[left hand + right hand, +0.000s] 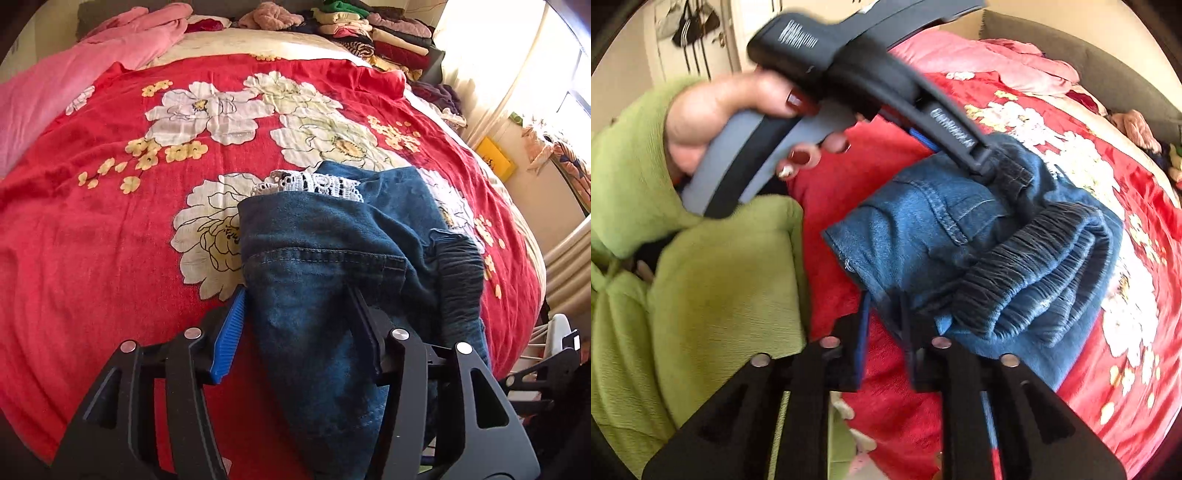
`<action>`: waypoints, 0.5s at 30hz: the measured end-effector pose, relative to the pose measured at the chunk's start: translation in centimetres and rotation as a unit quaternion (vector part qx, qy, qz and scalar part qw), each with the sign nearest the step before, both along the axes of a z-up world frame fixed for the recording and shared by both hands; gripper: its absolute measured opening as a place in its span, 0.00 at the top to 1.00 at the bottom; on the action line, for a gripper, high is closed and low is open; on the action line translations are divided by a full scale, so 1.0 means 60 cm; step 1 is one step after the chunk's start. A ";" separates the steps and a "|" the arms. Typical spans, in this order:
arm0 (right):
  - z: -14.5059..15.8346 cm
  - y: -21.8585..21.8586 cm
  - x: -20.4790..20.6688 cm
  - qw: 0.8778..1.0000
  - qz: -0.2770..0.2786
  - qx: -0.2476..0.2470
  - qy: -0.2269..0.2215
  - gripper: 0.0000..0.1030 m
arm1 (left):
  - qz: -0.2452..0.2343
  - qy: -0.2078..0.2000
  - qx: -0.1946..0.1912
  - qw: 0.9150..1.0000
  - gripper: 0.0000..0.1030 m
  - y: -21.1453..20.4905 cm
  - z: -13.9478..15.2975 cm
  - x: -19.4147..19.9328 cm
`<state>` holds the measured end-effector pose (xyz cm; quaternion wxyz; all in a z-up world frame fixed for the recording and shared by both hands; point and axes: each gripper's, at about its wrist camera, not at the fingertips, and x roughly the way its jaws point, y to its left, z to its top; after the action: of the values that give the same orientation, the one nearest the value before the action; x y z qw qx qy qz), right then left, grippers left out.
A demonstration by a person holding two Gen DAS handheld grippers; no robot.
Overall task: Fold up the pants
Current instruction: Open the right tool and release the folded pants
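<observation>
The blue denim pants (325, 258) lie bunched on the red floral bedspread (110, 221), with a white lace trim (306, 182) and a dark elastic waistband (461, 273). My left gripper (299, 306) is open, its jaws wide on either side of the denim. In the right wrist view the pants (923, 236) lie folded over, waistband (1034, 266) on top. My right gripper (882, 314) has its jaws narrowly apart at the near denim edge. The left gripper (982, 166), held by a hand, reaches onto the pants from above.
Pink bedding (74, 74) lies at the bed's far left. Stacks of folded clothes (376, 33) sit at the far end. A curtained window (517, 55) is to the right. The person's green-sleeved arm (683, 258) fills the left of the right wrist view.
</observation>
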<state>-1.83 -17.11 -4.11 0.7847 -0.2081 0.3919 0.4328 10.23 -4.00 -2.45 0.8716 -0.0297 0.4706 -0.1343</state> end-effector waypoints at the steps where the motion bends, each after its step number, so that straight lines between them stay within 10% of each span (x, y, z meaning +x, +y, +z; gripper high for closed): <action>1: 0.006 -0.005 0.004 1.000 -0.004 0.005 -0.001 0.74 | 0.000 -0.004 0.000 1.000 0.55 -0.001 0.004 -0.004; 15: 0.065 -0.054 -0.018 0.997 -0.058 0.041 -0.027 0.58 | -0.011 -0.043 0.010 0.999 0.44 -0.021 0.052 -0.040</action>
<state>-2.90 -20.36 -0.23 0.8265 -0.1648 0.3639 0.3966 7.83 -5.23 0.64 0.8897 -0.0100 0.4344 -0.1402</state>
